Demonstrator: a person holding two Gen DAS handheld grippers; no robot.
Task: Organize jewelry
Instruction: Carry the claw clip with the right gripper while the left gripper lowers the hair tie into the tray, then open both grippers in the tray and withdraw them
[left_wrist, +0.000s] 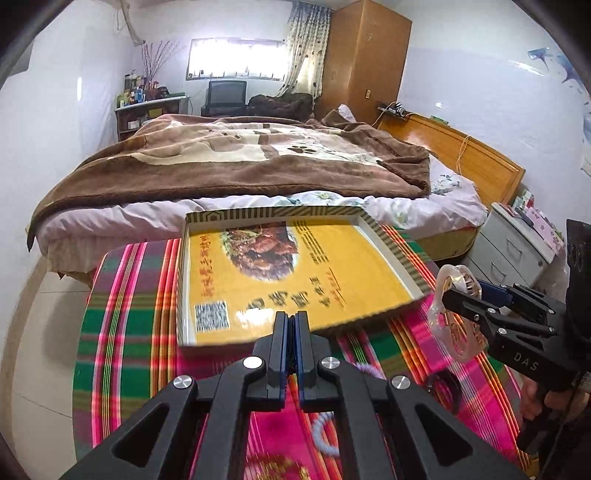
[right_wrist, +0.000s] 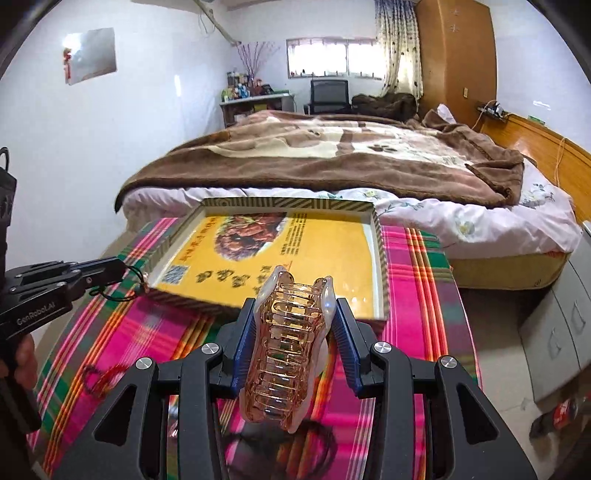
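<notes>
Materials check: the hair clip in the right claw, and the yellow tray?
Hair clip: looks like translucent amber plastic, glossy; light passes through its teeth and highlights glint on it.
Yellow tray: likely printed cardboard, a box lid with glossy coating; thin folded striped walls, window glare on the printed base.

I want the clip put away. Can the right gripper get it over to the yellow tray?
Probably yes. The right gripper already holds the hair clip, and the tray lies just ahead with nothing between. The left gripper sits off at the tray's other corner.
</notes>
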